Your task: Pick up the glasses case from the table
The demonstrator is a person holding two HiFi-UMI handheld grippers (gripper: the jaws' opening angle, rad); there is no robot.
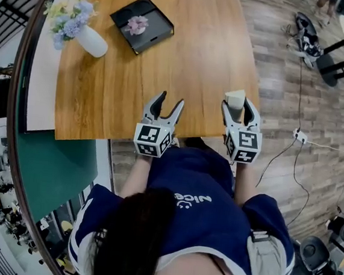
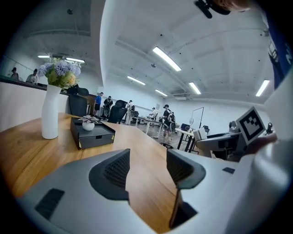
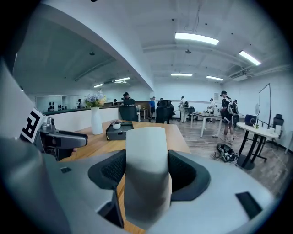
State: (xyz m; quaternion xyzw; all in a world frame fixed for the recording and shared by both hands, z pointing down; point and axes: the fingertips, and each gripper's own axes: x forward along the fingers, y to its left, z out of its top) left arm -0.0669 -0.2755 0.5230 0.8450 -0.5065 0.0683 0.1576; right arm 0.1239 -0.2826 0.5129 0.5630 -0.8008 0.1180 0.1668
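Left arm: I am reaching my forearm out from my body over the near edge of the table (image 1: pixel 184 68), with the left tool (image 1: pixel 170 103) pointing away from me and tipped slightly down.
Left tool state: its jaws are standing spread, and in the left gripper view (image 2: pixel 148 160) only bare wood is showing between them.
Right arm: I am holding my right forearm out beside the left one, and the right tool (image 1: pixel 238 107) is sitting above the table's near right corner, also tilted a little down.
Right tool state: it is pinching the glasses case (image 3: pixel 146 183), with both pads pressing on its sides.
Glasses case: the pale case (image 1: pixel 235 98) is standing upright between the right jaws, its rounded top rising above them. I cannot tell whether its lower end is clear of the wood.
Edges: the table's near edge is running just under both tools. Its right edge is passing close beside the right tool.
Open room: the wood ahead of both tools is lying bare up to the black box (image 1: pixel 142 24) and the white vase (image 1: pixel 91 41), both well apart from the tools at the far left.
Beyond the right edge: plank floor (image 1: pixel 286 84) is opening out, with a cable and power strip (image 1: pixel 300 136) lying on it.
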